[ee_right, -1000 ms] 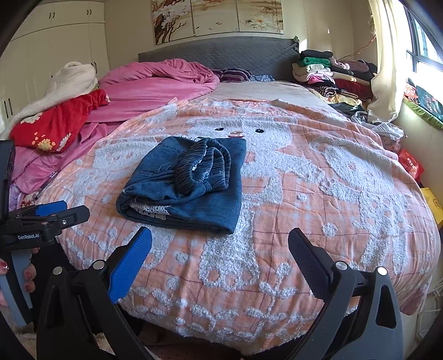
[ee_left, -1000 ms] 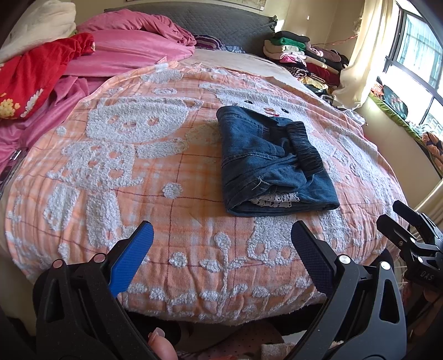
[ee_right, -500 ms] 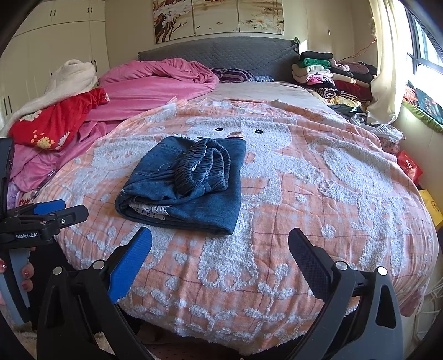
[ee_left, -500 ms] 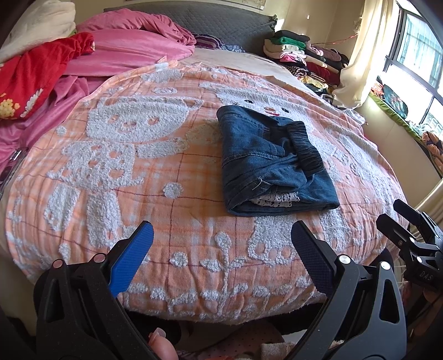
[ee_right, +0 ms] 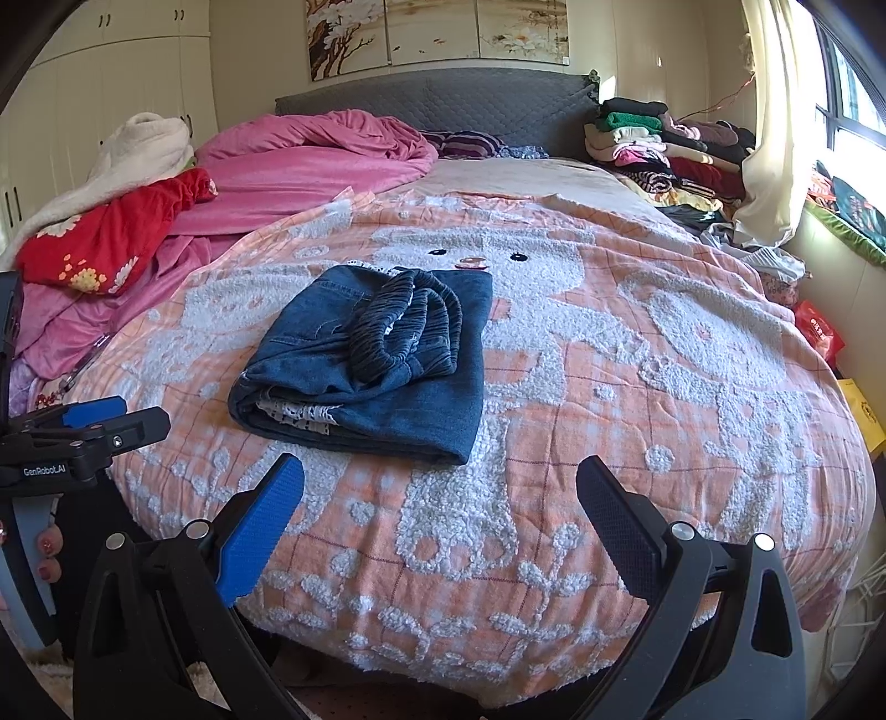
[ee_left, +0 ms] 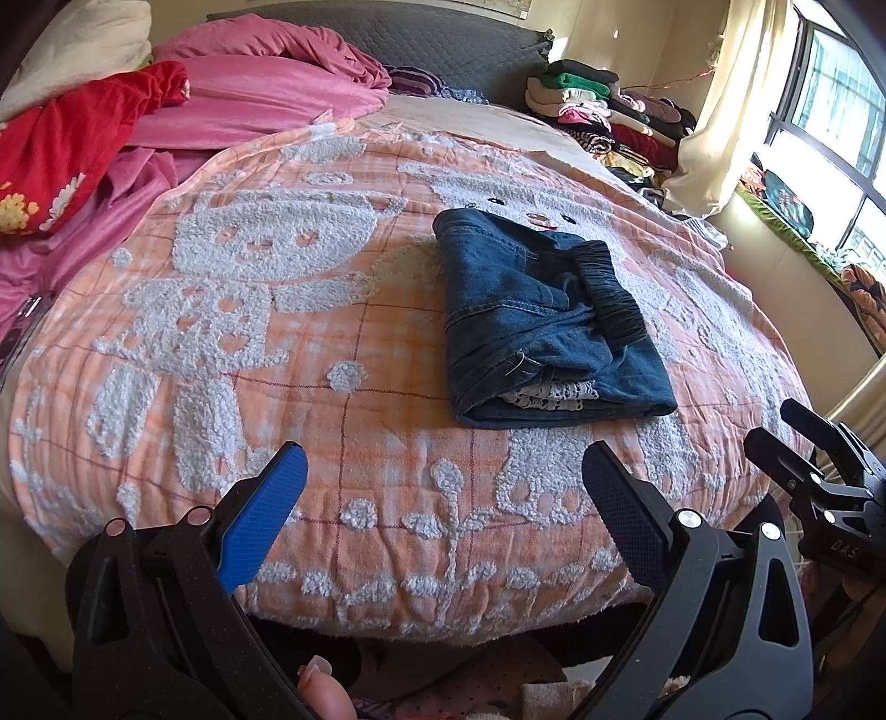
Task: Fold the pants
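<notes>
1. Pants [ee_left: 542, 321] lie folded into a compact denim bundle on the blanket [ee_left: 232, 332], ahead of both tongs and well apart from them; no tongs touch the cloth
2. Left tongs [ee_left: 443, 498]: jaws spread wide, nothing between them, held low off the near edge of the bed. From here the pants sit ahead and a little right
3. Right tongs [ee_right: 440, 507]: jaws likewise wide apart and empty. From here the pants sit ahead and slightly left
4. Judgement: with the bundle squared up and both tongs drawn back off the bed, the folding looks finished or nearly so; the wide jaws suit a release rather than a grasp
5. The waistband [ee_right: 407, 327] lies on top, its elastic gathered in loops, probably the last part turned over; a white lace edge [ee_right: 302, 412] pokes from the near open end, so the layers are not perfectly flush
6. View differences: the right wrist view shows the looped waistband plainly, the headboard [ee_right: 437, 105] and wall pictures [ee_right: 437, 27]; the left wrist view shows the bundle's left folded side and seam stitching, and the other tongs at far right
7. Both views show the pile of clothes [ee_left: 603, 119] far beyond the tongs, to the right
</notes>
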A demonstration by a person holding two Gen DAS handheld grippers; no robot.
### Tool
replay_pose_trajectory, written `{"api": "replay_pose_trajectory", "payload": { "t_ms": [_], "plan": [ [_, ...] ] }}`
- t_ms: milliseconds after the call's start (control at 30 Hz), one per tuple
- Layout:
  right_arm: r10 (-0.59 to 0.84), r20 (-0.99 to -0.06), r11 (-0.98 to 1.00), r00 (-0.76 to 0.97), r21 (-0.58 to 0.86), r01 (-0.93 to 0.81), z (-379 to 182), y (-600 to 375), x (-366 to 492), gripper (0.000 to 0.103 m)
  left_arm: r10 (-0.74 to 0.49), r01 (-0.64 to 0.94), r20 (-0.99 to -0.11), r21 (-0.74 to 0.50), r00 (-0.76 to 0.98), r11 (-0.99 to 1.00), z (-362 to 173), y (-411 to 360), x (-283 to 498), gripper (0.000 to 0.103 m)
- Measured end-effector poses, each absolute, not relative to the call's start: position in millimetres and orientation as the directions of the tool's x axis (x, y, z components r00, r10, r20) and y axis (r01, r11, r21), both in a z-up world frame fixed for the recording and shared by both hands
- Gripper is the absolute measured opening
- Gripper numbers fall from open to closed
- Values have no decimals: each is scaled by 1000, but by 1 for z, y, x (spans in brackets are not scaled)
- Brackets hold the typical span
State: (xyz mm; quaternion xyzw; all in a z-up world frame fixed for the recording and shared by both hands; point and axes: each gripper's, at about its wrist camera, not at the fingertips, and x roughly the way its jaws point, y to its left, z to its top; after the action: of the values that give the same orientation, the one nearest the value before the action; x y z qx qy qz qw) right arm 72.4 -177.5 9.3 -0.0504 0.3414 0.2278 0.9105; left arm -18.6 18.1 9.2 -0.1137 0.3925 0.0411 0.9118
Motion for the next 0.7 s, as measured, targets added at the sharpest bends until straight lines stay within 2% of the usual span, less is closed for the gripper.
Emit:
{"api": "replay_pose_trajectory", "payload": {
  "t_ms": [433, 700],
  "plan": [
    [355, -667, 904, 656, 65, -422, 2, -186, 85, 98, -62, -126, -696, -216, 715, 968, 14, 21, -21, 93],
    [278, -695, 943, 663, 67, -325, -11, -227, 119, 98, -19, -207, -709, -231, 705, 951, 9, 47, -8, 93]
  ]
}}
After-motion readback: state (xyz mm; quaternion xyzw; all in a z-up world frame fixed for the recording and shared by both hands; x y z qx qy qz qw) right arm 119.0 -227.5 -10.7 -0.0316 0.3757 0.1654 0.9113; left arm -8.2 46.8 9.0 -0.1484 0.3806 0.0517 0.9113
